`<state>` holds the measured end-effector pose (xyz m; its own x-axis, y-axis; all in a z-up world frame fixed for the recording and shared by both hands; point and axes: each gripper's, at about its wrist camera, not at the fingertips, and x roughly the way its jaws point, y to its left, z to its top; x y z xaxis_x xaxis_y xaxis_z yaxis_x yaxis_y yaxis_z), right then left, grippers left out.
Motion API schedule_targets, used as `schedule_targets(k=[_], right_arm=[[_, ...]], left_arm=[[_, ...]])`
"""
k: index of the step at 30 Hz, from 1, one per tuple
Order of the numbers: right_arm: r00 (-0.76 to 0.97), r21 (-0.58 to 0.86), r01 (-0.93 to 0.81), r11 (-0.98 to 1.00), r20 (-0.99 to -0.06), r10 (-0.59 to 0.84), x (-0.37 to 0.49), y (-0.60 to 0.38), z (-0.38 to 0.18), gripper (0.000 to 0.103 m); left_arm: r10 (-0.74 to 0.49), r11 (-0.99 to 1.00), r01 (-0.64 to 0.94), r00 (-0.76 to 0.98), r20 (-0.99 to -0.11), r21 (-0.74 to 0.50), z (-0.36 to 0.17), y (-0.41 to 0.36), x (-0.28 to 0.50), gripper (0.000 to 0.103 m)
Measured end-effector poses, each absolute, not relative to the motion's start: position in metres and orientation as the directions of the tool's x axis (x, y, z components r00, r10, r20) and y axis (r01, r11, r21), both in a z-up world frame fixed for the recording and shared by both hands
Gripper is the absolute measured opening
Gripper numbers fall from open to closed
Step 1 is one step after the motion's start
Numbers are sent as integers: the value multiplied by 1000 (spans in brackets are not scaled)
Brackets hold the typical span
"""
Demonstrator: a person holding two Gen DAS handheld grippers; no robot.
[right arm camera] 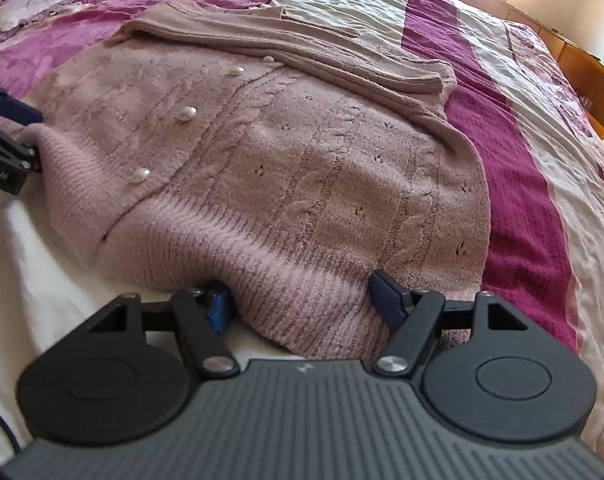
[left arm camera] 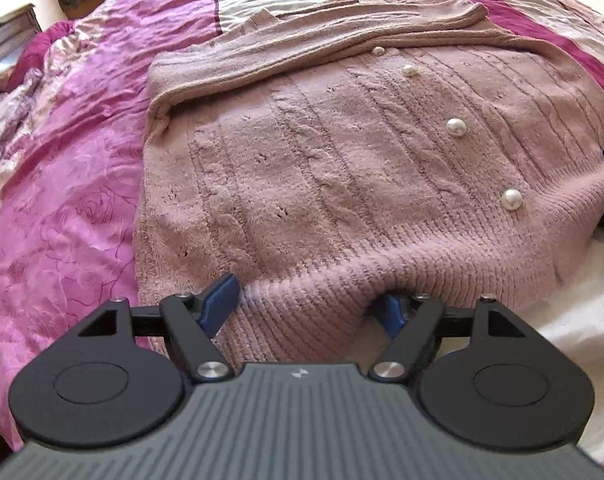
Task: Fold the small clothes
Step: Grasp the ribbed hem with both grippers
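Note:
A dusty-pink cable-knit cardigan (left arm camera: 342,168) with pearl buttons (left arm camera: 456,126) lies flat on the bed, its sleeves folded across the top. It also shows in the right wrist view (right arm camera: 286,160). My left gripper (left arm camera: 308,302) is open, its blue fingers either side of the ribbed hem near the left corner. My right gripper (right arm camera: 302,298) is open, its fingers straddling the ribbed hem near the right corner. The hem bunches up between the fingers of each. The left gripper's fingers (right arm camera: 18,110) show at the left edge of the right wrist view.
The bed has a purple, magenta and cream satin cover (left arm camera: 62,184). A white sheet (right arm camera: 42,264) lies under the hem at the near edge. A wooden bedframe (right arm camera: 582,64) runs along the far right.

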<state>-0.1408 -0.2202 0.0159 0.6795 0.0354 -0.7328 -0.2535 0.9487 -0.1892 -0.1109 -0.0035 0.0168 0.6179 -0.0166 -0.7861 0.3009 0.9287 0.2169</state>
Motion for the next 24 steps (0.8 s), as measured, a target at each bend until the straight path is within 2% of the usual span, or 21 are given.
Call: schedule_targets(k=[3, 6, 8, 11, 12, 14, 16, 20, 24], right_arm=[[684, -180, -245, 953, -728, 39, -141, -221, 16, 71], [692, -176, -246, 953, -720, 46, -143, -221, 20, 54], [702, -175, -237, 956, -711, 43, -143, -222, 24, 33], [711, -152, -207, 966, -702, 41, -141, -227, 29, 18], [712, -140, -199, 970, -701, 44, -141, -229, 29, 16], [716, -121, -184, 975, -696, 48, -140, -232, 31, 13], [724, -105, -177, 979, -687, 57, -140, -233, 34, 11], [755, -76, -159, 984, -651, 71, -140, -234, 46, 10], [793, -117, -156, 981, -607, 53, -139, -231, 58, 9]], left_arm=[[-14, 928, 297, 632, -775, 226, 16, -4, -115, 78], [-21, 930, 298, 632, -775, 217, 18, -3, -116, 77], [-39, 931, 304, 636, -771, 204, 19, -3, -118, 61], [-51, 933, 302, 647, -761, 194, 21, -7, -120, 42], [-48, 935, 296, 650, -759, 194, 22, -8, -120, 38], [-43, 939, 284, 658, -752, 195, 25, -10, -120, 22], [-48, 944, 273, 669, -741, 186, 31, -8, -119, 14], [-69, 958, 244, 705, -706, 150, 48, -4, -118, 12], [-114, 960, 255, 736, -667, 117, 64, -4, -118, 12]])
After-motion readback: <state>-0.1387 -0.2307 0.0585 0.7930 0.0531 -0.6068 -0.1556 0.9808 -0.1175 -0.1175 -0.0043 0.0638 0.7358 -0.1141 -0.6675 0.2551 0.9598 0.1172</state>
